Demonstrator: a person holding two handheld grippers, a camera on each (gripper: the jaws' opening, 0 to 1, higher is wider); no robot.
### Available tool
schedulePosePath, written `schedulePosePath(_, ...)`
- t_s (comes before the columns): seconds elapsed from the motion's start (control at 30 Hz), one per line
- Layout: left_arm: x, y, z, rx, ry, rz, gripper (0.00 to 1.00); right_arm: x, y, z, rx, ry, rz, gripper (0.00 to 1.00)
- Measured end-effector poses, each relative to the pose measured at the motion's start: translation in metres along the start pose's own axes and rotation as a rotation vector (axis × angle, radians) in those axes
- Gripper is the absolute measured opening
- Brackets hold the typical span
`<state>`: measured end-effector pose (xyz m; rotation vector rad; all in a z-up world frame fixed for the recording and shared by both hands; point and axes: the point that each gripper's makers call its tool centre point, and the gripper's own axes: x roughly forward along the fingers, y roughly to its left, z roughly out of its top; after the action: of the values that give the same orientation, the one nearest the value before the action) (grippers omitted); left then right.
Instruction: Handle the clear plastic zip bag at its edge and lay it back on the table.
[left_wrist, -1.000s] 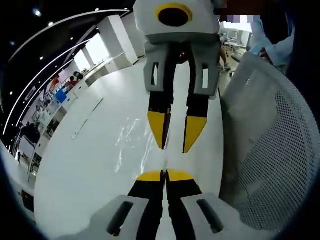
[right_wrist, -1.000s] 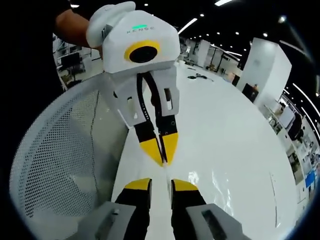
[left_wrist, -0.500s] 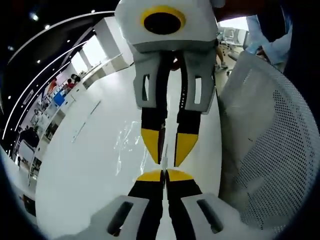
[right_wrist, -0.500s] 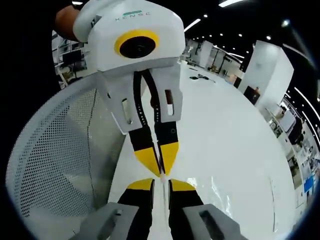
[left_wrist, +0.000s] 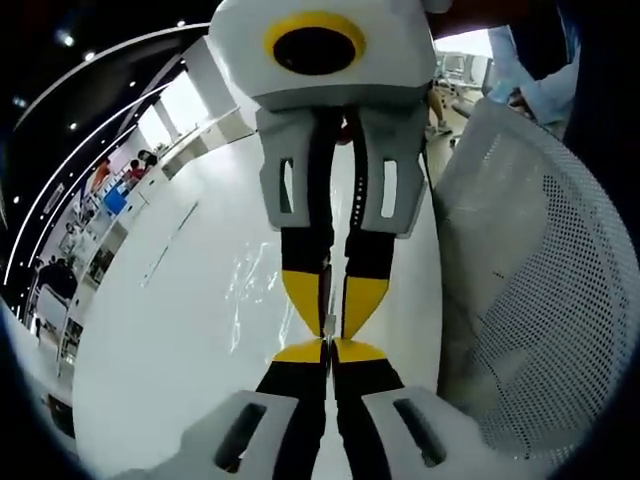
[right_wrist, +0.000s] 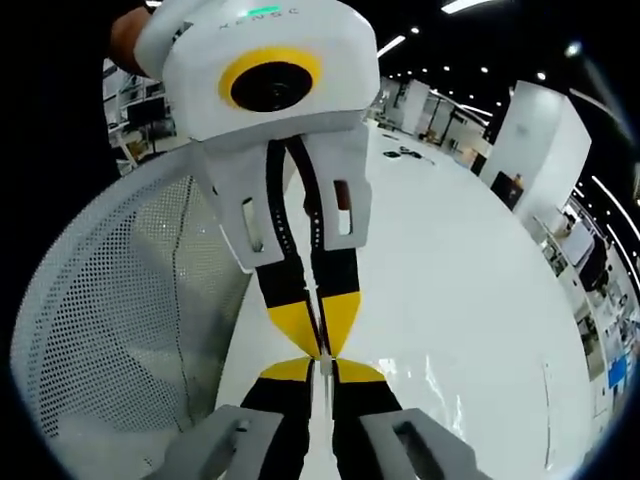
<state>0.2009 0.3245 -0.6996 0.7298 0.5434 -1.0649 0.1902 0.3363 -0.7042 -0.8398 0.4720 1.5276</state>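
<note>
— So, the claws?
— Left gripper (left_wrist: 327, 349) and right gripper (right_wrist: 322, 368) meet tip to tip, each clamped on the edge of the clear zip bag (left_wrist: 255, 295).
— And the bag?
— It is over the white table (left_wrist: 170, 320), beside a mesh basket (right_wrist: 110, 330).
</note>
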Motion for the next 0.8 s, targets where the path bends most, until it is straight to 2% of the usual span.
schedulePosePath(0.23,0.002,-0.005,0.0,-0.022,0.004,-0.024,0.0,0.001,0.003,-0.005,0.02,0.03,0.008,0.0)
schedulePosePath(0.53,0.005,-0.006,-0.002,-0.068,0.016,-0.031,0.0,0.003,0.005,-0.009,0.149,0.067,0.015,0.0)
schedulePosePath(0.8,0.007,-0.01,-0.009,-0.065,0.04,-0.045,0.0,0.001,0.007,-0.02,0.152,0.101,0.021,0.0)
